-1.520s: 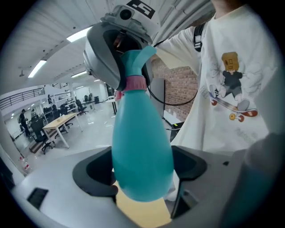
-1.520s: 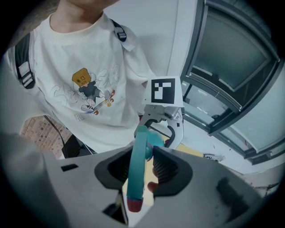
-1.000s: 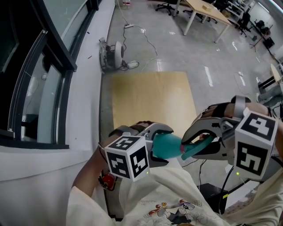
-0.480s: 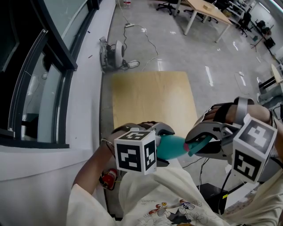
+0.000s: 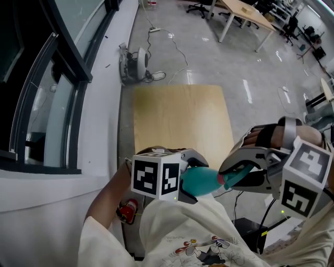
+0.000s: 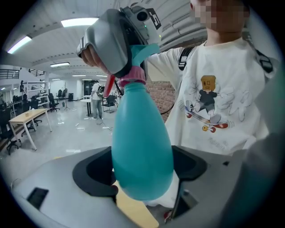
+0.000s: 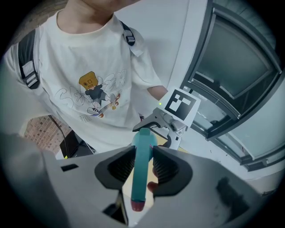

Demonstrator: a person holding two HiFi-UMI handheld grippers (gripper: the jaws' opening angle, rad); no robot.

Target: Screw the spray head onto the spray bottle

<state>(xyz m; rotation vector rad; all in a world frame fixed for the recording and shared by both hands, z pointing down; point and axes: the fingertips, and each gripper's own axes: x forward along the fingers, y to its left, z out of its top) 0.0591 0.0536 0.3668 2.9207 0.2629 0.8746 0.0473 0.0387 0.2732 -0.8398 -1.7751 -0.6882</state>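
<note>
A teal spray bottle (image 5: 202,180) lies roughly level in front of the person's chest, with my left gripper (image 5: 192,177) shut on its round body (image 6: 141,151). The teal spray head (image 5: 239,173) with its pink collar (image 6: 132,81) sits on the bottle's neck. My right gripper (image 5: 230,175) is shut on the spray head (image 7: 142,164), and its ribbed pads press both sides of the long teal part. In the left gripper view the right gripper (image 6: 111,40) covers most of the head. The joint between collar and neck is partly hidden.
A light wooden table (image 5: 180,117) stands just beyond the grippers. A window wall (image 5: 47,88) runs along the left. A small round appliance with a cable (image 5: 133,62) lies on the floor past the table. Office desks and chairs (image 5: 240,10) stand far back.
The left gripper has rolled, so its marker cube shows a different face, and it has shifted a little right. The right gripper has sunk slightly. Both grips hold.
</note>
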